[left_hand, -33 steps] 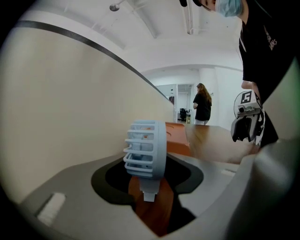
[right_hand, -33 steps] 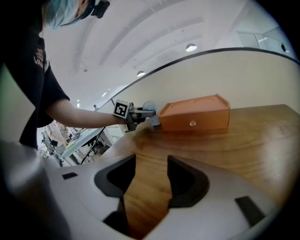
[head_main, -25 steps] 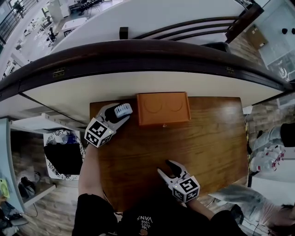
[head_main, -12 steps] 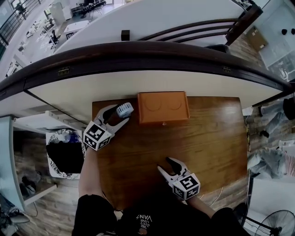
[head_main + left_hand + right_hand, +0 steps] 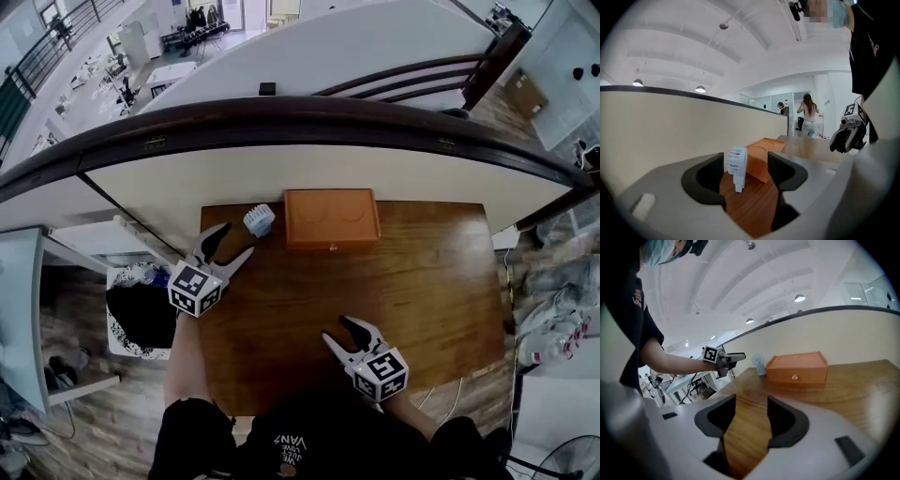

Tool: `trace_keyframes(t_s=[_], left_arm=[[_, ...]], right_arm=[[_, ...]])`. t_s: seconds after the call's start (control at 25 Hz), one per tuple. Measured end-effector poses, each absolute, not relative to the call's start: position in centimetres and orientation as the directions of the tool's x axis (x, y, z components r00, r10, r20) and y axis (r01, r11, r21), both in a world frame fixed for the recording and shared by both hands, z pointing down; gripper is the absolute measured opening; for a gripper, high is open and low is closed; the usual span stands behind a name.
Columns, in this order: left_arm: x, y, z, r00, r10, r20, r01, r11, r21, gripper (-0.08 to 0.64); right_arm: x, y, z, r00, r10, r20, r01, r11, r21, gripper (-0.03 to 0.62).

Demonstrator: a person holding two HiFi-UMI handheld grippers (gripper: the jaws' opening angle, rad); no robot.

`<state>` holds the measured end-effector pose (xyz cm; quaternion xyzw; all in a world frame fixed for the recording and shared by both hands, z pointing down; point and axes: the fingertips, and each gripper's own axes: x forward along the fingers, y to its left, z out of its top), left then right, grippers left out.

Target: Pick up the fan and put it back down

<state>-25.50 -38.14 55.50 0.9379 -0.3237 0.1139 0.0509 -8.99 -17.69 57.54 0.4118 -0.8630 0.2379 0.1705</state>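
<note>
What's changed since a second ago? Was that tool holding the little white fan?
The left tool has let go of the fan: its jaws have just been opening, and it drew back towards the person. The fan stands free on the table beside the orange box. The right tool, open and empty, and the box kept their places.

A brown wooden surface (image 5: 422, 291) stands against a cream partition (image 5: 187, 183) topped by a dark curved rail (image 5: 281, 112). The floor (image 5: 94, 422) is wood plank, with a black-lined bin (image 5: 131, 314) just beside the surface's left edge. Overhead, a white vaulted ceiling (image 5: 754, 28) carries round lights (image 5: 700, 89), and an open hall (image 5: 141, 47) with desks lies beyond the partition.
</note>
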Motion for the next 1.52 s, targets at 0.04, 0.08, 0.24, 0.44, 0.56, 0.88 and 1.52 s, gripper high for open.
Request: trace_keyframes(t_s=[0.04, 0.08, 0.24, 0.44, 0.56, 0.88, 1.52], left_arm=[[-25.6, -37.5, 54.9, 0.758, -0.608, 0.238, -0.629, -0.777, 0.019, 0.278], [-25.6, -36.7, 54.2, 0.752, -0.618, 0.229, -0.638, -0.770, 0.017, 0.278], [-25.3, -32.9, 51.6, 0.735, -0.649, 0.196, -0.663, -0.749, 0.005, 0.278], [-25.0, -28.6, 48.6, 0.689, -0.709, 0.151, -0.715, -0.699, -0.018, 0.278], [-24.8, -25.9, 47.3, 0.650, -0.750, 0.126, -0.754, -0.656, -0.017, 0.278], [-22.3, -18.5, 44.6, 0.536, -0.841, 0.075, -0.842, -0.539, -0.029, 0.270], [-14.3, -4.9, 43.2, 0.352, -0.936, 0.016, -0.936, -0.352, 0.003, 0.025]], right_arm=[[-8.8, -17.4, 57.2, -0.606, -0.632, 0.484, -0.790, 0.552, -0.267, 0.183], [-8.6, -17.1, 56.9, -0.609, -0.634, 0.477, -0.787, 0.557, -0.265, 0.183], [-7.9, -15.7, 55.6, -0.628, -0.636, 0.448, -0.772, 0.583, -0.254, 0.183], [-6.7, -14.2, 54.1, -0.660, -0.630, 0.410, -0.745, 0.619, -0.248, 0.183], [-5.9, -13.1, 53.4, -0.682, -0.614, 0.396, -0.724, 0.645, -0.246, 0.183], [-2.4, -11.2, 50.5, -0.721, -0.609, 0.329, -0.687, 0.690, -0.227, 0.183], [5.4, -5.5, 47.7, -0.772, -0.581, 0.258, -0.631, 0.749, -0.201, 0.161]])
